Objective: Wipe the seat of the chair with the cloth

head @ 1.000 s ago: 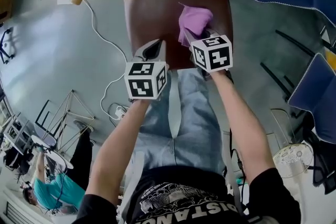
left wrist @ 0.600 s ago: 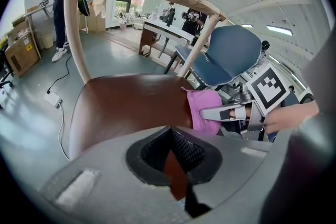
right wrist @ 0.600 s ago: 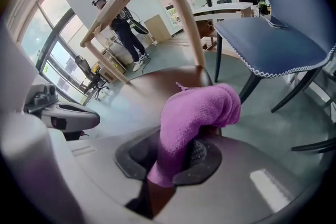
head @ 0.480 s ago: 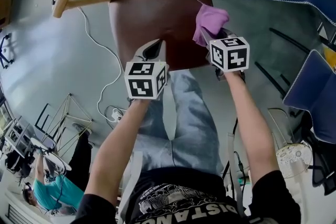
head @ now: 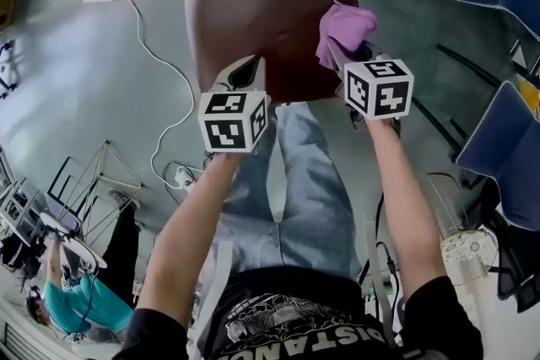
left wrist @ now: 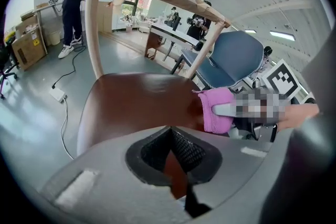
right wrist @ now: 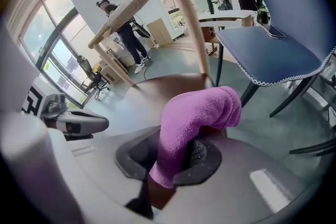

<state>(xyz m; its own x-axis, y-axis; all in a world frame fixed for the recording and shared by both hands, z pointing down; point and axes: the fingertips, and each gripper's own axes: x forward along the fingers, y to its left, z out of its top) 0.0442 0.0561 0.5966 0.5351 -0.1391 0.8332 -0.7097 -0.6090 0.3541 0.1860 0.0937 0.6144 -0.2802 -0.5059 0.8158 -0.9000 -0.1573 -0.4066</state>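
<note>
**A:** Head view first; where is the purple cloth [head: 342,31]?

**B:** Bunched at the right edge of the chair seat [head: 253,21], and part of it seems to hang past that edge; the right gripper [head: 339,55] is clenched on it; the left gripper [head: 245,73] hovers over the front edge, left of its middle.

**A:** And the left gripper view?

**B:** Its jaws are drawn together on nothing, with only brown seat beyond them; the cloth sits at the seat's right edge, well apart from this tool; I cannot tell whether it presses on the seat.

**A:** The right gripper view?

**B:** The cloth rises between the jaws as a thick roll and folds forward over them; the seat lies ahead and to the left, with the wooden backrest [right wrist: 131,4] beyond its far edge.

**A:** So how should the wipe go?

**B:** My judgement: lower the roll until it flattens on the seat; drag it in overlapping passes from the right edge to the left, working from the front edge to the back; grip firmly, since a bunched cloth touches little; keep the hard jaw tips off the glossy surface; hold the empty tool clear, or rest it on the front edge to steady the chair.
</note>
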